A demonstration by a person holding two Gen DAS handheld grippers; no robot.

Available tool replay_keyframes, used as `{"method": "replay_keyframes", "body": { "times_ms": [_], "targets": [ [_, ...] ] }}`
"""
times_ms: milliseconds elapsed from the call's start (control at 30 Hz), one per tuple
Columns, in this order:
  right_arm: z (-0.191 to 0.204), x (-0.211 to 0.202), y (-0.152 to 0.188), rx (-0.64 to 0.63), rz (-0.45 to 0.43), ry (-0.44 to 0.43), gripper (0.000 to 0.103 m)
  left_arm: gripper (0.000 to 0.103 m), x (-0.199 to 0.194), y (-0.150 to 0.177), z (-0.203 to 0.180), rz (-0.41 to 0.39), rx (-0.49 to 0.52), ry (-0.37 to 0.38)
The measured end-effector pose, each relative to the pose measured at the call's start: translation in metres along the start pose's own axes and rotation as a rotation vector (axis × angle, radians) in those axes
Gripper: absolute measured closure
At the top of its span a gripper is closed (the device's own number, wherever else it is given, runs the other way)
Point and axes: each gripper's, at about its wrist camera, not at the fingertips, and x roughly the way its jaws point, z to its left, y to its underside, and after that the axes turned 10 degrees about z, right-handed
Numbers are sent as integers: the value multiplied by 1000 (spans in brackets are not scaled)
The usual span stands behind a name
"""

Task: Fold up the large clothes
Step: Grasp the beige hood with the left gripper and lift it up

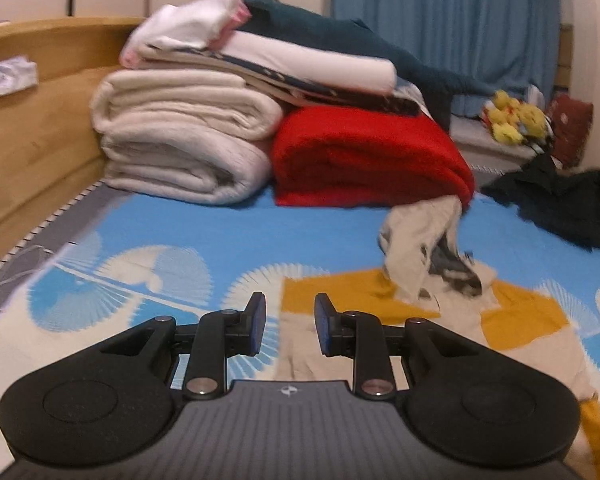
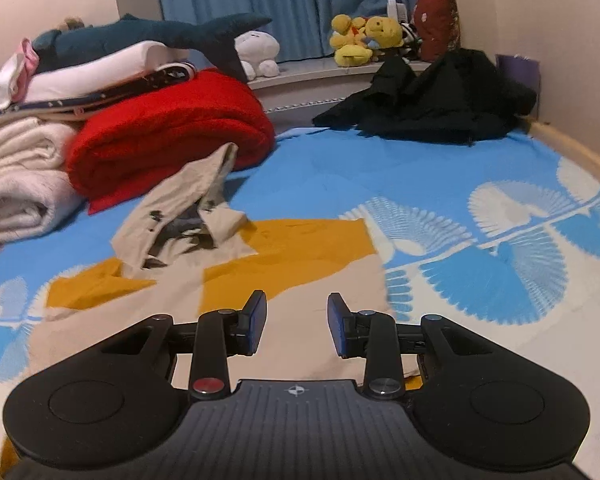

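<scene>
- Both claws empty: left gripper (image 1: pixel 290 322) and right gripper (image 2: pixel 297 322) with jaws apart, hovering low over the garment.
- Beige-and-mustard garment (image 2: pixel 284 256) spread on the blue bedsheet (image 2: pixel 420 168), one beige part bunched up and resting against the red blanket (image 2: pixel 172 128).
- Probably best: flatten that bunched part first, then pinch the near edge at two corners.
- Plenty of open sheet on the right; blanket stack (image 1: pixel 188 140) crowding the far left, black clothing (image 2: pixel 432 96) in the far corner.
</scene>
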Motion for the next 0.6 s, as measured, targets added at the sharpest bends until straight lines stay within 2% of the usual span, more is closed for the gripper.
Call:
{"method": "replay_keyframes", "body": {
  "times_ms": [67, 167, 333, 433, 533, 600],
  "targets": [
    [-4, 2, -2, -4, 10, 12, 68, 74, -21, -21, -2, -32, 33, -12],
    [-10, 5, -5, 6, 21, 7, 68, 74, -56, -61, -20, -113, 159, -31],
    [-17, 10, -11, 40, 26, -16, 68, 74, -82, -141, -52, -137, 190, 68],
    [-20, 15, -16, 53, 27, -23, 68, 74, -64, -180, -82, -141, 190, 118],
    [-23, 20, -20, 69, 30, -21, 68, 74, -14, -203, -117, -124, 192, 165],
    [-25, 24, -22, 83, 35, -20, 68, 74, 35, -206, -145, -100, 201, 164]
  ]
}}
